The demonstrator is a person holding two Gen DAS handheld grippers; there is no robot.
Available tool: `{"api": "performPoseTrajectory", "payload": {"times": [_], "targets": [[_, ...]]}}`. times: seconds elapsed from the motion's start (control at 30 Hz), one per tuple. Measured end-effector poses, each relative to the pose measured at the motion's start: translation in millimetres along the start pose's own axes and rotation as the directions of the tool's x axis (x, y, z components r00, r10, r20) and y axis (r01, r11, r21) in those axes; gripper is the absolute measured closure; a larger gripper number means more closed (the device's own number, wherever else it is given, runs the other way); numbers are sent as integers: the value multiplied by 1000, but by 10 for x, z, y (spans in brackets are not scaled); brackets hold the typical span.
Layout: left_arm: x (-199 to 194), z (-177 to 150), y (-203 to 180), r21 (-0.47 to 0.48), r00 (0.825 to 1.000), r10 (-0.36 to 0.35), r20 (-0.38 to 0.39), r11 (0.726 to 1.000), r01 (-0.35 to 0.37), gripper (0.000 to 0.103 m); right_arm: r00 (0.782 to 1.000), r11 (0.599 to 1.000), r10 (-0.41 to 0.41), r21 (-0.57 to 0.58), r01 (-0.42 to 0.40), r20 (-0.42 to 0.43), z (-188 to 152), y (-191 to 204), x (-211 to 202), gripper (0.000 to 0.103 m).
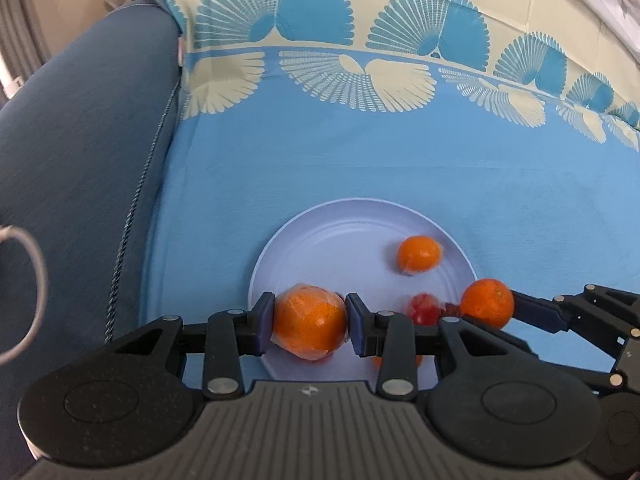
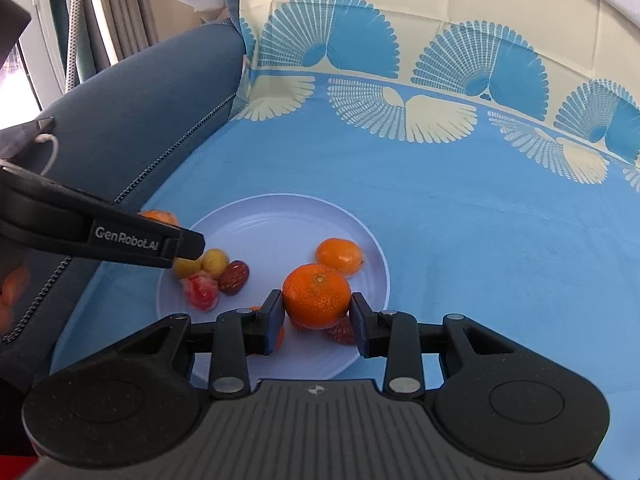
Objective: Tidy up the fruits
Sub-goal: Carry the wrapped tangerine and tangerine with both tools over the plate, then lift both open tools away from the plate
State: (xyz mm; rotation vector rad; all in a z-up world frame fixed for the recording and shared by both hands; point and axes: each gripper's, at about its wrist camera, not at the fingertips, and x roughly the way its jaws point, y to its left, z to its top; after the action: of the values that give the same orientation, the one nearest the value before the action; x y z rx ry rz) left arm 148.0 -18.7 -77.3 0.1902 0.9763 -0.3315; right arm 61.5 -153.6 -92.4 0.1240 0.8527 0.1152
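A white plate point(image 1: 320, 240) lies on the blue cloth; it also shows in the right wrist view point(image 2: 280, 224). My left gripper point(image 1: 310, 322) is shut on a plastic-wrapped orange point(image 1: 310, 322) above the plate's near edge. My right gripper point(image 2: 316, 312) is shut on a bare mandarin point(image 2: 317, 296) over the plate; that mandarin shows in the left wrist view point(image 1: 487, 303). On the plate lie a small orange point(image 2: 340, 257), a wrapped red fruit point(image 2: 201, 291), a dark red date point(image 2: 234, 277) and two yellow fruits point(image 2: 204, 263).
A dark blue sofa arm point(image 1: 80, 140) runs along the left. The blue cloth point(image 1: 360, 160) with cream fan patterns covers the seat and rises at the back. A white cable point(image 1: 28, 280) hangs at far left.
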Motion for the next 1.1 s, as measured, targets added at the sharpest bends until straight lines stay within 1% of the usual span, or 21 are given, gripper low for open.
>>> {"api": "performPoseTrajectory", "payload": {"times": [0.1,0.3,0.4,0.43,0.47,0.5,0.53,0.57,0.6,0.67,0.73,0.77,0.87,0.93,1.0,1.1], "targets": [[123,81,-5,5,1000,-5,0,1000,5,61,1000,1000,6,-9,-6,-8,45,-4,93,66],[329,203,4,14,1000,11,-6,1000,-11,61,1000,999,7,-35,-8,-10,72,-6,272,66],[371,206,8,25,999,32,14,999,-32,59,1000,999,6,-33,-7,-16,76,-12,345,65],[366,205,7,30,999,39,30,999,-40,52,1000,999,9,-34,-10,-19,80,-15,368,65],[350,207,17,37,998,43,45,998,-44,34,1000,999,13,-32,-14,-19,85,-20,379,65],[326,210,19,41,997,45,56,998,-48,20,1000,999,22,-33,-22,-20,92,-25,388,58],[290,215,26,36,996,51,67,998,-54,0,999,999,24,-35,-25,-22,96,-25,389,51],[230,210,31,29,995,53,87,998,-56,0,1000,999,23,-36,-23,-20,105,-25,375,36],[175,205,33,28,994,48,97,998,-51,0,1000,999,21,-38,-21,-15,111,-25,336,26],[74,177,42,29,996,38,75,999,-41,0,1000,999,13,-43,-13,-13,105,-18,220,19],[-40,97,67,15,997,53,48,998,-53,0,1000,999,10,-37,-11,-24,70,-8,90,13],[-103,56,79,6,997,58,43,998,-58,0,999,1000,8,-25,-9,-33,44,-4,17,9],[-351,-132,125,-29,997,74,20,997,-73,0,998,1000,12,22,-11,-60,-74,5,-222,6],[-494,-243,131,-37,996,91,-11,995,-92,0,997,999,16,44,-13,-71,-137,20,-378,5],[-642,-329,130,-32,995,99,-23,995,-99,0,998,998,1,57,3,-58,-185,59,-545,4],[-860,-433,132,-47,991,132,-20,990,-133,0,999,997,-44,61,45,-21,-223,137,-755,3]]}}
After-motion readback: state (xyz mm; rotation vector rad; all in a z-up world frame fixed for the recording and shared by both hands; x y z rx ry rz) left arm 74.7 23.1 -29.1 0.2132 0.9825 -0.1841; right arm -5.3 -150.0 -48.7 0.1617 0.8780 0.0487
